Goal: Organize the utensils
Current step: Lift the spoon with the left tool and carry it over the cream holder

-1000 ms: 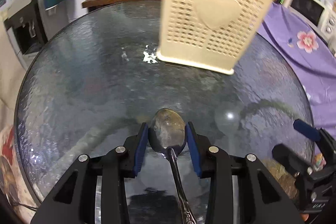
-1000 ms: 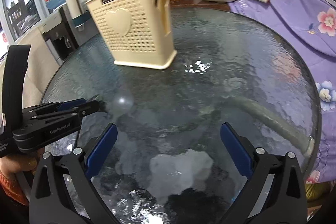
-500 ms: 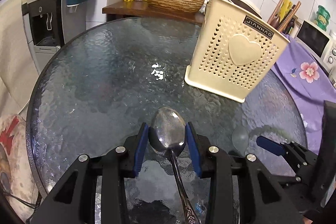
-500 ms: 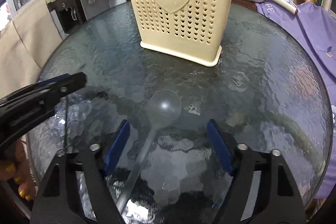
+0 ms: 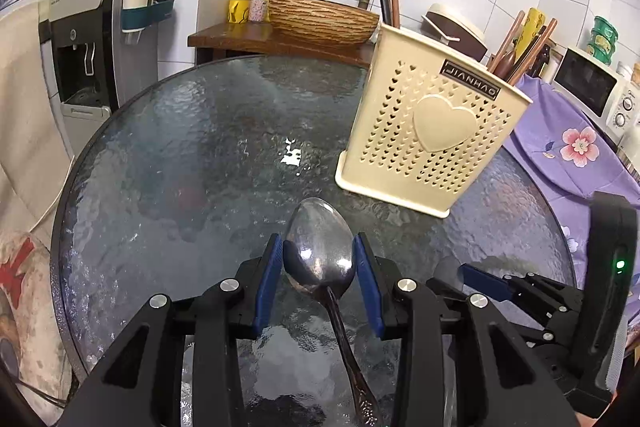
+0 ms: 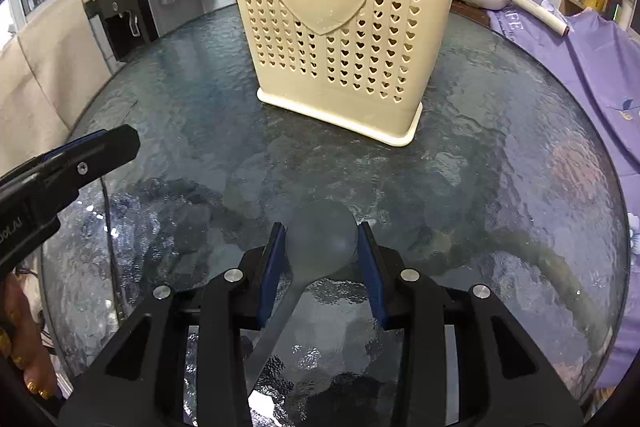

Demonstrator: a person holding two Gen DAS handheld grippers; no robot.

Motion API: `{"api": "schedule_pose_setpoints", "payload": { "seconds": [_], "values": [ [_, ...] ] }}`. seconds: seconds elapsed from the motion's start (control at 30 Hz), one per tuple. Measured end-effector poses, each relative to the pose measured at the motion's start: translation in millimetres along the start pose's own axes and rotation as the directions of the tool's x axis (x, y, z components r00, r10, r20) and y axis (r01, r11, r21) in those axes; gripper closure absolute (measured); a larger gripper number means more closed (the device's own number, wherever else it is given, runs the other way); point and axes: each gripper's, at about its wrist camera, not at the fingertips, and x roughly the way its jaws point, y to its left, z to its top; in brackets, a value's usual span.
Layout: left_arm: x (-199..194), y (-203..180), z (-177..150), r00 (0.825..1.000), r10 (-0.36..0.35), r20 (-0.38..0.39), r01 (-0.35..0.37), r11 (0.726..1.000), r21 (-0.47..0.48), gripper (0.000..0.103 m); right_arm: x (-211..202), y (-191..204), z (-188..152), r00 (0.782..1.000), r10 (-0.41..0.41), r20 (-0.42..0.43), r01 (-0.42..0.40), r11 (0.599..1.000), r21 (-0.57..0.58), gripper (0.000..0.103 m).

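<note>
A cream perforated utensil holder (image 5: 432, 131) (image 6: 332, 27) with a heart on its front stands on the round glass table (image 5: 180, 147). Wooden utensils (image 5: 520, 47) stick out of its top. My left gripper (image 5: 318, 261) is shut on the bowl of a metal spoon (image 5: 316, 227), whose handle trails back under the camera. My right gripper (image 6: 320, 255) is closing, and its blue pads touch both sides of the bowl of a translucent plastic spoon (image 6: 322, 235) that lies on the glass. One left gripper finger (image 6: 100, 147) shows at the left edge of the right wrist view.
A water dispenser (image 5: 80, 59) stands beyond the table's left rim. Behind the table a wooden shelf carries a woven basket (image 5: 320, 19). A purple flowered cloth (image 5: 568, 147) (image 6: 580, 47) borders the right side, with a microwave (image 5: 588, 91) beyond it.
My right gripper came over the translucent spoon and its jaws narrowed from wide apart onto the bowl. My left gripper rose a little and tilted up, still holding the metal spoon.
</note>
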Motion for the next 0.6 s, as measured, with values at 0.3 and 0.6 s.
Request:
{"api": "schedule_pose_setpoints", "payload": {
  "seconds": [0.3,0.6],
  "values": [
    [-19.5,-9.9,7.9,0.998,-0.024,0.055,0.023,1.0,0.02,0.067,-54.1,-13.9,8.5,0.981,0.043,0.187,-0.044,0.999,-0.003,0.066],
    [-28.8,-22.2,11.3,0.996,-0.043,0.081,0.039,0.998,0.054,0.068,-94.8,-26.4,10.5,0.961,0.071,0.267,-0.062,0.997,-0.042,0.066]
  ]
}}
